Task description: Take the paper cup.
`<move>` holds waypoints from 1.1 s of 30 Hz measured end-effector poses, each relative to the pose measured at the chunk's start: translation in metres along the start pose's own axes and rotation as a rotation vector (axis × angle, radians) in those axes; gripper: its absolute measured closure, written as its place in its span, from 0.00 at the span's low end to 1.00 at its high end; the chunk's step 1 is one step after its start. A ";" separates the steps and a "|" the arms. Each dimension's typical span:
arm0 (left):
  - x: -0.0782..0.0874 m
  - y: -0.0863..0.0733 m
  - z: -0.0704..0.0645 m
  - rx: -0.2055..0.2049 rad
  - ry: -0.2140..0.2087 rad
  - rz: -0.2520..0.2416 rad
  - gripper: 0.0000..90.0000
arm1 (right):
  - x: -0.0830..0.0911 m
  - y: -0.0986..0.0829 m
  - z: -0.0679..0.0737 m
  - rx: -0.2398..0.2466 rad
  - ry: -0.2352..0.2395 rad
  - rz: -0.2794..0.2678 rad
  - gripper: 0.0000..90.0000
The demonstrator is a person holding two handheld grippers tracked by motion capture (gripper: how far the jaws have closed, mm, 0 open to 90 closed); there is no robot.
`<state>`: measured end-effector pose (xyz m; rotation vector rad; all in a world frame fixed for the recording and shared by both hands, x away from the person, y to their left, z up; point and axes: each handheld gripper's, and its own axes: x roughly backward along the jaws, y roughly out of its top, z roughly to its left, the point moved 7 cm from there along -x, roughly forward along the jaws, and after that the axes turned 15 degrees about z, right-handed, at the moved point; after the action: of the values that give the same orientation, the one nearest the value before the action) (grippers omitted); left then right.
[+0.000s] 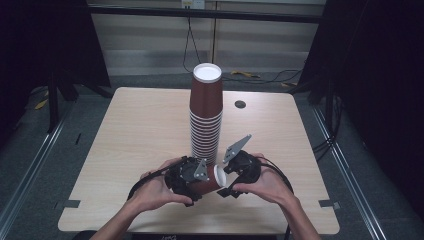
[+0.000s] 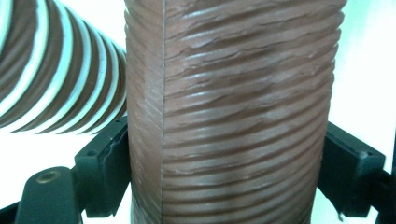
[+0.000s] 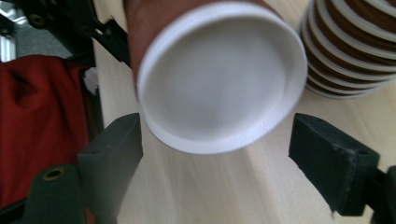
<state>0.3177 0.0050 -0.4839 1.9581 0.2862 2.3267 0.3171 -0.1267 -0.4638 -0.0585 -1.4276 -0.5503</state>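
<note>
A tall stack of brown paper cups (image 1: 205, 117) is seen upside down near the middle of the wooden table (image 1: 135, 135), white rims showing as stripes down its lower half and a white base facing up at the top. No contents can be made out in any cup.

A single brown paper cup (image 1: 210, 182) is held lying on its side just in front of the stack's foot, above the table's near edge. It is clamped by the left gripper (image 1: 189, 181) — in the left gripper view, the two black jaws are pressed against either side of the ribbed brown wall (image 2: 233, 116), with the striped stack (image 2: 51, 70) just beside it at upper left. The cup's white end is turned toward the right gripper (image 1: 235, 176).

In the right gripper view, that white, rimmed end (image 3: 219, 79) is seen close up, slightly blurred, sitting between and just above the jaws, which are spread wide apart and touch nothing; the stack's lower rims (image 3: 350, 51) appear at upper right.

Both hands are brought close together at the table's near side — the left hand (image 1: 157, 192) wrapped around its gripper from the left, the right hand (image 1: 267, 185) from the right, forearms entering from the bottom edge.
</note>
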 end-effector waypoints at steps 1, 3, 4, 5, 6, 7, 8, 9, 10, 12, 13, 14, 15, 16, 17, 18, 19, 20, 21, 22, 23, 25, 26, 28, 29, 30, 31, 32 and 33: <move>0.000 0.000 -0.001 -0.013 0.004 0.011 0.18 | 0.000 0.000 0.001 -0.001 0.013 0.001 0.19; 0.000 0.000 -0.002 -0.040 0.004 0.027 0.18 | -0.002 0.001 0.002 0.003 0.024 0.006 0.19; 0.000 0.002 -0.005 -0.025 -0.010 0.007 0.18 | -0.003 0.001 0.003 0.005 0.032 0.009 0.19; 0.000 0.003 -0.006 -0.020 -0.009 -0.001 0.18 | -0.003 0.001 0.003 0.002 0.038 0.006 0.20; 0.000 0.003 -0.006 -0.036 -0.002 0.013 0.18 | -0.004 0.001 0.003 0.003 0.044 0.008 0.20; 0.000 0.004 -0.009 -0.009 -0.007 -0.001 0.18 | -0.005 0.002 0.004 -0.003 0.053 0.007 0.20; 0.000 0.005 -0.009 -0.015 -0.003 -0.005 0.18 | -0.005 0.002 0.004 0.003 0.062 0.011 0.21; 0.001 0.004 -0.008 -0.049 0.005 0.016 0.18 | -0.005 0.002 0.006 0.004 0.065 0.018 0.21; 0.001 0.004 -0.008 -0.049 0.005 0.016 0.18 | -0.005 0.002 0.006 0.004 0.065 0.018 0.21; -0.001 0.007 -0.011 -0.026 -0.004 -0.011 0.18 | -0.005 0.003 0.007 0.004 0.078 0.012 0.22; 0.000 0.006 -0.010 -0.054 -0.005 0.004 0.18 | -0.005 0.004 0.008 0.003 0.081 0.011 0.22; -0.001 0.006 -0.010 -0.063 -0.005 0.009 0.18 | -0.005 0.005 0.010 0.019 0.079 0.015 0.22; 0.000 0.005 -0.010 -0.070 -0.002 0.019 0.18 | -0.005 0.006 0.011 0.022 0.073 0.020 0.22; 0.000 0.005 -0.010 -0.070 -0.002 0.019 0.18 | -0.005 0.006 0.011 0.022 0.073 0.020 0.22; 0.000 0.005 -0.011 -0.076 -0.008 0.017 0.18 | -0.005 0.009 0.014 0.038 0.074 0.016 0.21; 0.001 0.006 -0.011 -0.086 -0.003 0.015 0.18 | -0.005 0.009 0.014 0.038 0.074 0.016 0.21; 0.000 0.008 -0.015 -0.058 -0.015 -0.003 0.18 | -0.005 0.010 0.015 0.035 0.079 0.016 0.22; 0.000 0.008 -0.015 -0.058 -0.015 -0.003 0.18 | -0.005 0.010 0.015 0.035 0.079 0.016 0.22; 0.000 0.008 -0.017 -0.058 -0.016 -0.005 0.18 | -0.005 0.011 0.014 0.039 0.093 0.005 0.23; 0.000 0.008 -0.017 -0.068 -0.015 -0.001 0.18 | -0.005 0.011 0.014 0.039 0.096 0.005 0.24; 0.000 0.008 -0.017 -0.068 -0.015 -0.001 0.18 | -0.005 0.011 0.014 0.039 0.096 0.005 0.24; 0.001 0.008 -0.015 -0.089 -0.007 0.004 0.18 | -0.004 0.012 0.015 0.055 0.086 -0.002 0.25; 0.000 0.009 -0.018 -0.063 -0.023 -0.028 0.18 | -0.004 0.012 0.015 0.055 0.086 -0.002 0.25; 0.003 0.005 -0.011 -0.144 -0.006 0.005 0.18 | -0.003 0.012 0.016 0.057 0.091 -0.003 0.25; 0.001 0.007 -0.014 -0.108 -0.024 -0.030 0.18 | -0.003 0.012 0.016 0.053 0.095 -0.003 0.26; 0.001 0.008 -0.015 -0.096 -0.026 -0.045 0.18 | -0.003 0.012 0.016 0.053 0.095 -0.003 0.26; 0.003 0.006 -0.013 -0.128 -0.011 -0.025 0.18 | -0.003 0.013 0.016 0.055 0.088 -0.008 0.26; 0.003 0.006 -0.013 -0.128 -0.011 -0.025 0.17 | -0.003 0.013 0.016 0.055 0.088 -0.008 0.26; 0.003 0.006 -0.012 -0.120 -0.006 -0.039 0.17 | -0.001 0.013 0.016 0.068 0.072 -0.020 0.27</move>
<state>0.3058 -0.0012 -0.4815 1.8871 0.1780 2.2573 0.3073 -0.1094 -0.4584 0.0299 -1.3765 -0.5145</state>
